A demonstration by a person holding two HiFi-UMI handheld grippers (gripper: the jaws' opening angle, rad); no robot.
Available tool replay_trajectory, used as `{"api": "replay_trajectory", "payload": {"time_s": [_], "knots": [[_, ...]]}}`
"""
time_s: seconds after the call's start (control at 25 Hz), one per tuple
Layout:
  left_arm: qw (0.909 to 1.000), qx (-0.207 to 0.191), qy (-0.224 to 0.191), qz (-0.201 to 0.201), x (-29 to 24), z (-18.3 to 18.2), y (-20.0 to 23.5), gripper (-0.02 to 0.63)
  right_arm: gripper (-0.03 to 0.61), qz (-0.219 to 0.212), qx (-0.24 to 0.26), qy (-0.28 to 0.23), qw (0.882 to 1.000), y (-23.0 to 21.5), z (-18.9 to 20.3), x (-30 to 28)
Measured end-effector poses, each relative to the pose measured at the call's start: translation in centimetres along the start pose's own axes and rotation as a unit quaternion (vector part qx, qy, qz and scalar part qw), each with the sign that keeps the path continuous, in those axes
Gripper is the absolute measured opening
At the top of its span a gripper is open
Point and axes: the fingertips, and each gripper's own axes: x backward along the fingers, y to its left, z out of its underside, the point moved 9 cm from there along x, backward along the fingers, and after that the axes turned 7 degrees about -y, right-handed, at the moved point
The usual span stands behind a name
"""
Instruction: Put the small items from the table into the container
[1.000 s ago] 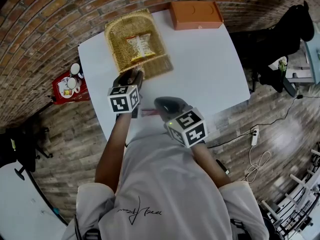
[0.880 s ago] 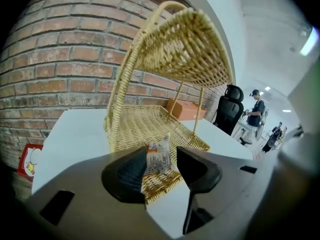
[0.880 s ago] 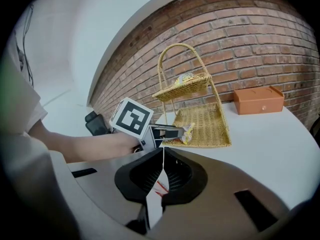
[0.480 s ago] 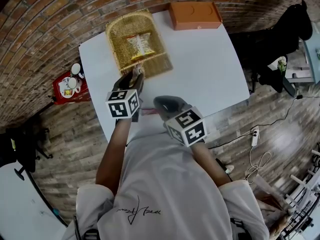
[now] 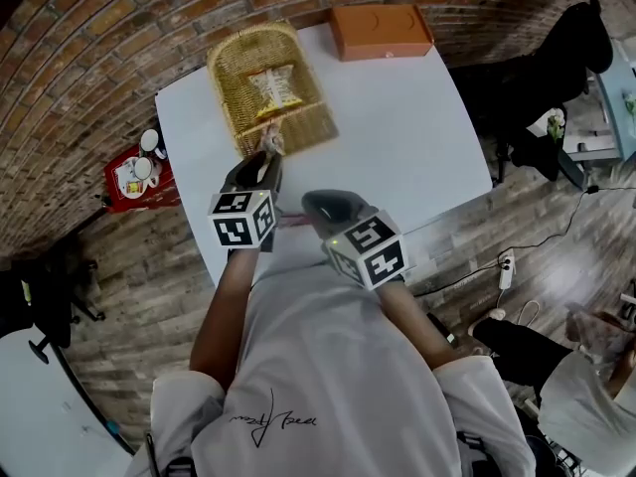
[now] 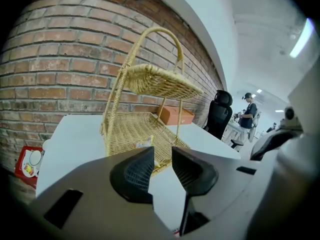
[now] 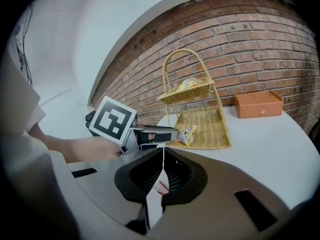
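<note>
Jaws of the right gripper [image 7: 163,159], nearest to the person, are pressed together on a thin white sachet [image 7: 153,211] with red print, seen edge-on. This gripper waits above the near part of the white table [image 5: 397,127].

A little further, the left gripper [image 6: 163,155] reaches to the near edge of the two-tier wicker basket [image 7: 212,129]. Its jaws are closing, but a gap is between the pads. Through it I see only weave and table, so no thing is pressed there.

A small crinkled packet [image 7: 189,134] shows just at the tips of this gripper, at the front of the lower tray. It seems to lie on the weave, free of the pads, though I cannot be sure.

The upper tray carries another packet [image 5: 274,87]. Behind the basket, at the far edge of the table, stands an orange box [image 5: 381,32].

In my judgement, the step in hand is the left gripper's delivery into the basket, and it is nearly finished. The next move calls for taking the left gripper clear of the basket and bringing the sachet forward over the lower tray. The right jaws should then open low, because so light and flat a thing may stick to one pad or slide off the front edge.
</note>
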Motion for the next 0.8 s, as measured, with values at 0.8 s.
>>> {"api": "replay_trajectory", "payload": {"time_s": [0.8], "knots": [[0.9975,0.019,-0.056,0.040,3.8,-1.2,-3.8,0.021,0.023,0.003,0.010,-0.018,1.000,0.1,-0.2,1.3]]}}
